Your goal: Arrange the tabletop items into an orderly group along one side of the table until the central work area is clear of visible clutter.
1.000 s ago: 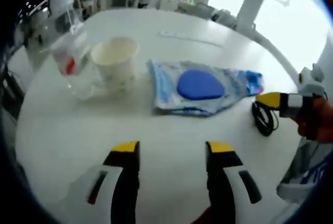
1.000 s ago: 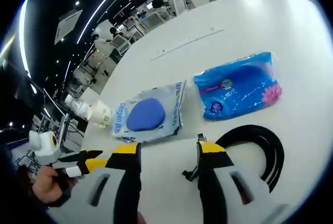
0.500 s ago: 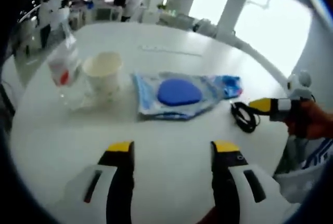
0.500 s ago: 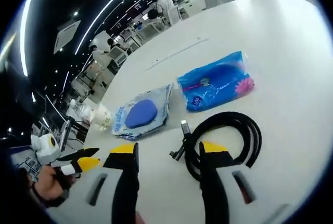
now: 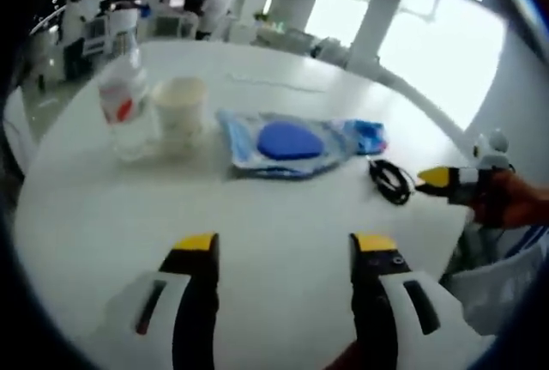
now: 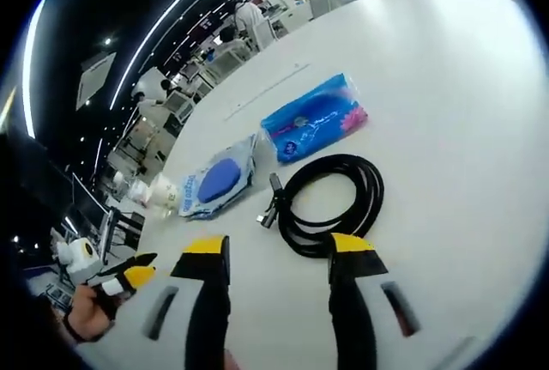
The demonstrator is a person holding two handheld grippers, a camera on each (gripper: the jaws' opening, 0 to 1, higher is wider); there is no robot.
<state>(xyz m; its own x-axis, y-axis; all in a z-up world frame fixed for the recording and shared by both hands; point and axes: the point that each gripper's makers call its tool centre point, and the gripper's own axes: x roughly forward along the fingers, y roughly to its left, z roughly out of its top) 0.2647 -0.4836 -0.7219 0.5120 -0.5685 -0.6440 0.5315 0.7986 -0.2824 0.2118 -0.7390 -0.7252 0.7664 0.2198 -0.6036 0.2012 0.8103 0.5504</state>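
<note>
On the white round table (image 5: 274, 207) stand a clear plastic bottle (image 5: 122, 104) with a red label and a paper cup (image 5: 180, 106) at the left. A pale wipes pack with a blue oval (image 5: 287, 141) lies beside them, with a blue tissue pack (image 5: 371, 136) behind it and a coiled black cable (image 5: 390, 179) to the right. My left gripper (image 5: 283, 245) is open over bare table. In the right gripper view the cable (image 6: 330, 203) lies just beyond my open right gripper (image 6: 276, 251); the blue tissue pack (image 6: 313, 118), wipes pack (image 6: 214, 181) and cup (image 6: 161, 191) sit farther off.
The right gripper (image 5: 446, 178), held by a hand, enters the left gripper view at the right edge. The left gripper (image 6: 124, 277) and a hand show at the lower left of the right gripper view. Desks and people stand in the background beyond the table.
Both views have pulled back from the table items. In the right gripper view the cable now lies farther ahead of the jaws, and the packs look smaller. Both grippers stay open.
</note>
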